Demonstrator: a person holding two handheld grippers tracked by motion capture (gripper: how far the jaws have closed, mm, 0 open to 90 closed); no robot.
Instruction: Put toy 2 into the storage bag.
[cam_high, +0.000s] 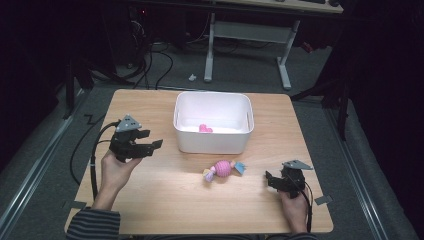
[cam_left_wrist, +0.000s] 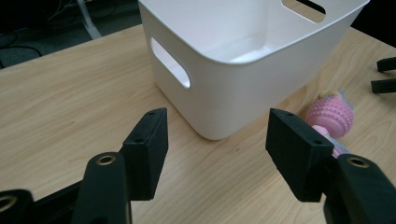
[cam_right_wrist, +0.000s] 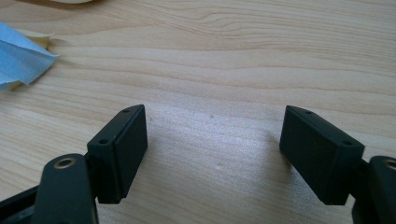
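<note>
A white plastic bin (cam_high: 212, 142) stands mid-table with a small pink heart-shaped thing (cam_high: 205, 128) lying inside. Just in front of it lies a pink knitted candy-shaped toy (cam_high: 223, 169) with blue and yellow ends. My left gripper (cam_high: 152, 140) hovers left of the bin, open and empty. In the left gripper view the left gripper (cam_left_wrist: 217, 123) faces the bin's corner (cam_left_wrist: 224, 84), with the toy (cam_left_wrist: 329, 116) to the right. My right gripper (cam_high: 269, 180) rests right of the toy, open. In its own view the right gripper (cam_right_wrist: 212, 116) frames bare wood, and the toy's blue end (cam_right_wrist: 21, 58) lies at upper left.
The wooden table (cam_high: 150, 200) has bare room in front and on both sides of the bin. The right gripper's jaw tips (cam_left_wrist: 385, 74) show far right in the left gripper view. Beyond the table stand a white desk frame (cam_high: 285, 60) and cables on a dark floor.
</note>
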